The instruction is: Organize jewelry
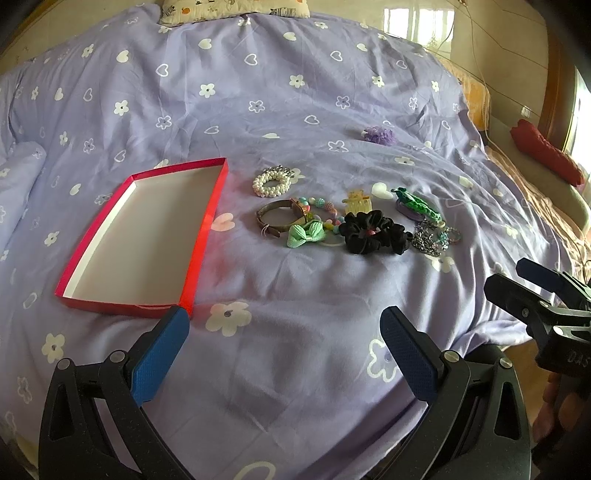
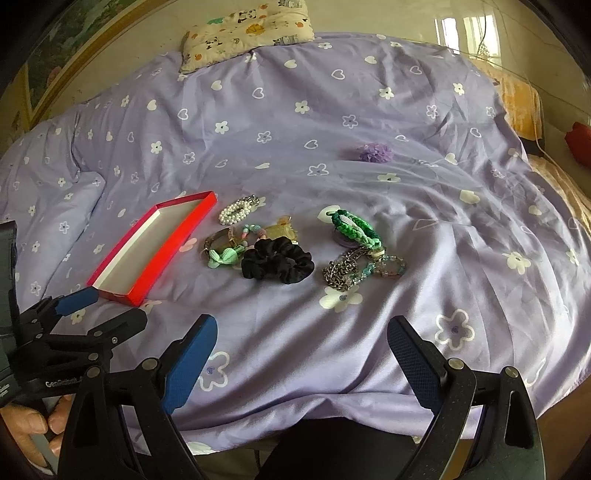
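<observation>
An empty red box (image 1: 207, 214) (image 2: 177, 236) with a white inside lies on the bed, left of a pile of jewelry. The pile holds a pearl bracelet (image 1: 271, 181) (image 2: 236, 210), a brown bangle (image 1: 275, 216), a mint bow (image 1: 306, 233) (image 2: 221, 255), a black scrunchie (image 1: 373, 232) (image 2: 277, 264), a yellow claw clip (image 1: 357, 205), a green braided band (image 1: 417, 205) (image 2: 354, 225) and a metal chain (image 1: 428, 240) (image 2: 343, 271). My left gripper (image 1: 284, 321) hovers open near the bed's front edge, right of the box's near corner. My right gripper (image 2: 301, 334) is open too, short of the scrunchie.
A purple flower hair tie (image 1: 380, 134) (image 2: 375, 153) lies apart, farther back on the lilac flowered bedcover (image 1: 258, 92). A patterned pillow (image 2: 247, 29) sits at the headboard. A red cloth (image 1: 546, 155) lies beyond the bed's right side. A hand (image 2: 33, 424) holds the left gripper's handle.
</observation>
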A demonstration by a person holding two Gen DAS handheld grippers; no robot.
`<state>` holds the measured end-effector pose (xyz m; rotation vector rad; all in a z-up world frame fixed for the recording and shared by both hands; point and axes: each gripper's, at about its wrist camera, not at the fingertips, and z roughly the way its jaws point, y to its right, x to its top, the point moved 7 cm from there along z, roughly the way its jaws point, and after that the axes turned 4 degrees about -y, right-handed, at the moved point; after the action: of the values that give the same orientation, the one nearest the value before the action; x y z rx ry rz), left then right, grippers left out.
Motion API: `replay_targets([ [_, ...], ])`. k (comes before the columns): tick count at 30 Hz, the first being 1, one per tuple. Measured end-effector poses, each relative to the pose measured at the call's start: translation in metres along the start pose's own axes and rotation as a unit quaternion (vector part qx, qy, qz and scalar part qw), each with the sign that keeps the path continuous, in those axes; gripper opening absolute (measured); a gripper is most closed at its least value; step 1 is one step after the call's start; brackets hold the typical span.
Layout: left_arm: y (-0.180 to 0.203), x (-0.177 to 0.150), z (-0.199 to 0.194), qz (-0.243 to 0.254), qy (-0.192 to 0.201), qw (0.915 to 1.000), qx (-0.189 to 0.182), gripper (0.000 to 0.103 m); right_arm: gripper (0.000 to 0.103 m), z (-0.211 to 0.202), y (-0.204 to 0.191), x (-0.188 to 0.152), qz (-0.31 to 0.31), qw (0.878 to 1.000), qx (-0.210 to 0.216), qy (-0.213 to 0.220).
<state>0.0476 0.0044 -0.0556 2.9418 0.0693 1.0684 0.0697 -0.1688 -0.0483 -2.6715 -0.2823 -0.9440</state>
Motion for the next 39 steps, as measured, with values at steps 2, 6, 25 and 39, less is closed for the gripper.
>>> replay_targets([
  [2,0.0,0.0,0.0,0.001,0.0,1.0,0.001,0.103,0.095,0.001,0.001,0.0,0.001,1.0,0.001,0.0],
  [6,0.002,0.001,0.001,0.0,-0.002,1.0,0.0,0.103,0.095,0.003,0.003,0.0,0.006,1.0,0.005,-0.002],
  [25,0.011,0.035,0.039,-0.003,-0.029,0.9983,-0.05,0.099,0.078,0.035,0.031,0.026,0.024,0.999,0.029,-0.009],
  [39,0.05,0.065,0.102,0.007,-0.085,0.9895,-0.117,0.065,0.049,0.093,0.081,0.068,0.061,0.997,0.033,-0.038],
])
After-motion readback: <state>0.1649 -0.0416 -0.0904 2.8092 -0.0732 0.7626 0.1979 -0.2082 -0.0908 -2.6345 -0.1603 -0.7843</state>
